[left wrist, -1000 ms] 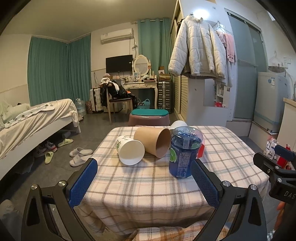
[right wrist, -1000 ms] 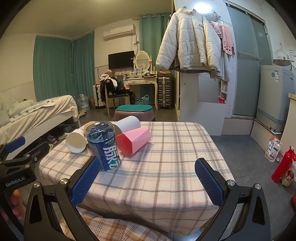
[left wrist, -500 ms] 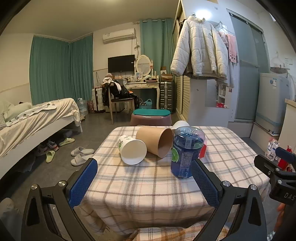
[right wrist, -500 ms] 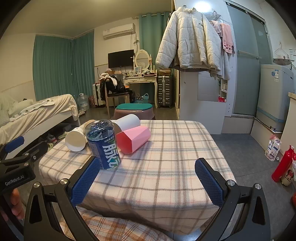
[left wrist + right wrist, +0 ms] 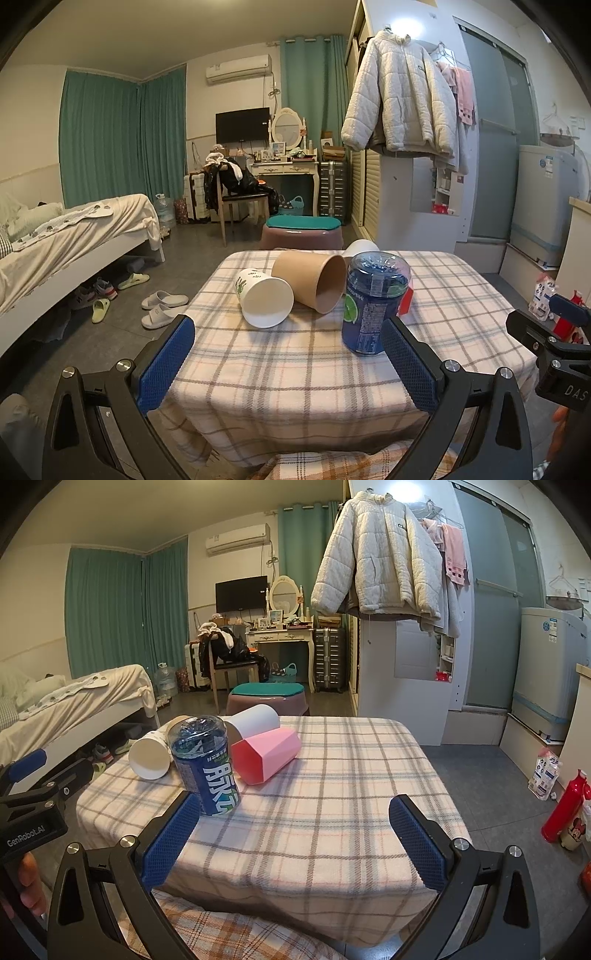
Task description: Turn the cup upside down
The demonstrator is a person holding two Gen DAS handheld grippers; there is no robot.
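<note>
1. Bedroom setting: a small table point(image 5: 461, 295) under a plaid cloth is standing mid-room, with a bed point(image 5: 74, 236) to the left and a white padded jacket point(image 5: 399, 92) hanging on the wardrobe at right.
2. Left gripper point(image 5: 291, 363) is hovering at the table's near edge, its blue-padded jaws spread wide and holding nothing.
3. Right gripper point(image 5: 293, 840) is likewise hovering at the near edge, jaws wide apart and empty. In each view the other tool is showing at the frame's side, with part of a hand point(image 5: 27, 882) on the left one's handle.
4. Cups are clustering at the far-left part of the table, all off the grippers:
   - white paper cup point(image 5: 264, 301) with a green print is lying on its side, mouth facing the near edge;
   - brown paper cup point(image 5: 314, 282) is lying on its side just right of it, touching it, mouth open toward the viewer;
   - pink cup point(image 5: 267, 755) is lying on its side, mouth toward the near edge, just beside the blue one;
   - plain white cup point(image 5: 255, 720) is lying behind the pink one.
5. Blue plastic cup point(image 5: 207, 764), cut from a drink bottle, is standing base-up nearest the grippers, just ahead of the right gripper's left finger.
6. On the floor, slippers point(image 5: 162, 308) are lying by the bed; a red bottle point(image 5: 565, 805) is standing far right.
</note>
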